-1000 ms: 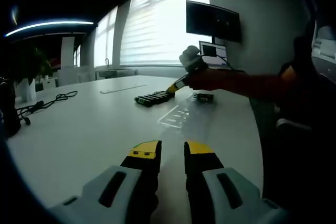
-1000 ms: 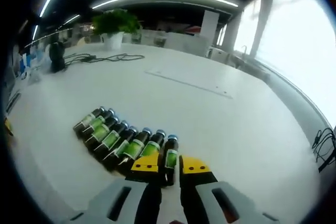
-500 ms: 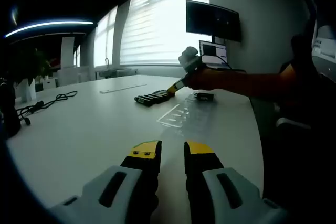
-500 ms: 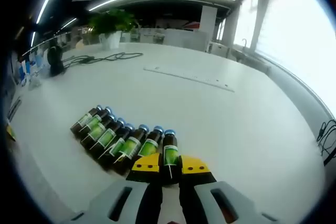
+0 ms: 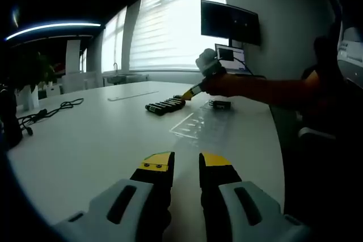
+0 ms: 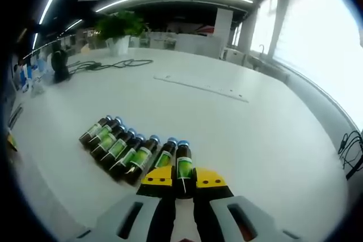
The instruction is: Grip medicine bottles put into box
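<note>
Several dark medicine bottles [image 6: 116, 144] with green labels and blue caps lie side by side on the white table [image 6: 238, 134]. The rightmost bottle [image 6: 183, 164] sits between the yellow-tipped jaws of my right gripper [image 6: 182, 178], which is shut on it. In the left gripper view the same row of bottles [image 5: 164, 105] lies far off, with the right gripper [image 5: 188, 94] at its right end. A clear plastic box [image 5: 198, 124] lies flat on the table nearer to me. My left gripper [image 5: 186, 162] hovers low over bare table, open, with nothing between its jaws.
A person's orange sleeve [image 5: 266, 90] reaches in from the right. A small dark pack [image 5: 220, 105] lies beyond the clear box. A monitor [image 5: 230, 22] and a laptop [image 5: 229, 55] stand at the back. Cables [image 6: 110, 63], a potted plant [image 6: 120, 29] and a flat strip [image 6: 201, 86] lie farther off.
My right gripper's jaws have shut on the rightmost bottle, and that bottle and its neighbour now sit slightly apart from the row. The left gripper has not moved.
</note>
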`<act>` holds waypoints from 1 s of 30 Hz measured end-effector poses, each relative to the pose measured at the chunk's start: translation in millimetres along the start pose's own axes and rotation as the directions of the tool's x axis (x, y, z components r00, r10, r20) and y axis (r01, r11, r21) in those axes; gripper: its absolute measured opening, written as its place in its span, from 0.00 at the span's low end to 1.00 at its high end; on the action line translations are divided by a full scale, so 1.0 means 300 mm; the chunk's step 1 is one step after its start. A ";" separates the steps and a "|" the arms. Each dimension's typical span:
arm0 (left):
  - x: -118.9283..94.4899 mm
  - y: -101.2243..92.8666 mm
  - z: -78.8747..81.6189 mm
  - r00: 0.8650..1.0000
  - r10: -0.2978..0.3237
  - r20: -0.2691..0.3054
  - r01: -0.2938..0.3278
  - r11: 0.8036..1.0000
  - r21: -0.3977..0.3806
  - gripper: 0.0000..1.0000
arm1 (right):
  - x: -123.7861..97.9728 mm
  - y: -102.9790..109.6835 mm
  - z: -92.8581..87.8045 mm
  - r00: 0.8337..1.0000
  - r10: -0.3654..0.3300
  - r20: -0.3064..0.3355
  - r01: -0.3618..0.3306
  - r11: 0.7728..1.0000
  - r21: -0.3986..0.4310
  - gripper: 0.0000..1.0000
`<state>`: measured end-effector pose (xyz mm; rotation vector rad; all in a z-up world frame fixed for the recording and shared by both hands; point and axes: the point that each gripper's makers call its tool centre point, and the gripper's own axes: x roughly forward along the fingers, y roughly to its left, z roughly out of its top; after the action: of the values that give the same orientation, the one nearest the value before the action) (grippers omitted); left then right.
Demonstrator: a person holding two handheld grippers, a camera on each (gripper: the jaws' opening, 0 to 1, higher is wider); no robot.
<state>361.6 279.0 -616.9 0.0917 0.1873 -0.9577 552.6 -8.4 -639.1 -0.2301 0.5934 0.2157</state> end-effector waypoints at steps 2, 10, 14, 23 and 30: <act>0.000 0.001 0.000 1.000 0.000 0.000 0.000 1.000 -0.001 0.12 | -0.004 0.000 0.002 1.000 0.000 0.003 0.000 1.000 0.002 0.07; -0.001 0.003 0.000 1.000 0.000 0.001 0.000 1.000 -0.001 0.12 | -0.007 -0.001 -0.004 1.000 0.004 0.001 -0.004 1.000 0.014 0.07; -0.001 0.003 -0.001 1.000 -0.001 0.000 0.001 1.000 0.000 0.12 | -0.010 -0.001 -0.008 1.000 0.006 0.000 -0.006 1.000 0.020 0.07; -0.002 0.004 0.000 1.000 -0.002 0.003 0.002 1.000 -0.001 0.12 | -0.022 -0.003 -0.006 1.000 0.001 0.004 -0.001 1.000 0.016 0.07; -0.003 0.003 0.002 1.000 -0.004 0.007 0.004 1.000 -0.003 0.12 | -0.048 -0.005 -0.004 1.000 -0.001 0.021 0.001 1.000 0.017 0.07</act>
<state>362.0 280.2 -616.1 0.0856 0.1827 -0.9618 540.6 -12.1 -631.6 -0.2111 0.5742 0.2115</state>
